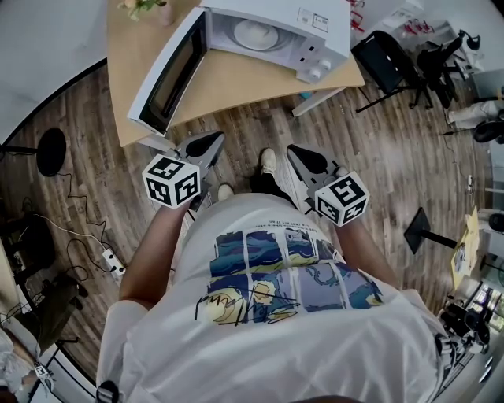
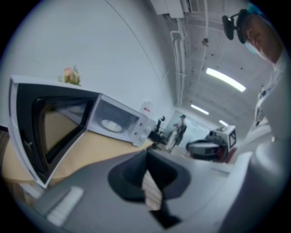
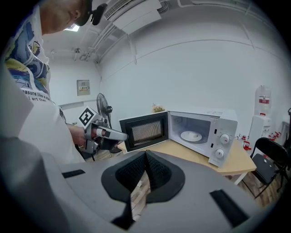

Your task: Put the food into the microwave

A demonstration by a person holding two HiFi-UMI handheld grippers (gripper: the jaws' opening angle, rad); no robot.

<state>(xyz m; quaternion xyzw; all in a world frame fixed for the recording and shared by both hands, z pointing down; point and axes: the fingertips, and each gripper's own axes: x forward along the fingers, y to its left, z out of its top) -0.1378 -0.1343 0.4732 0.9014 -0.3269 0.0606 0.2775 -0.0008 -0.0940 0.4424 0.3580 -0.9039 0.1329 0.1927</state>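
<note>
Microwave (image 1: pixel 315 24) stands open, white plate (image 1: pixel 256 34) inside

Bright, even ceiling light (image 2: pixel 225 79) — fisheye bending at edges, left gripper view softly blurred.

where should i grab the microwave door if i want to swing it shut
Probably the free edge of the microwave door, farthest from its hinge. It stands wide open, a thin upright panel with that edge nearest you, so come from the front, jaws straddling it.
</note>
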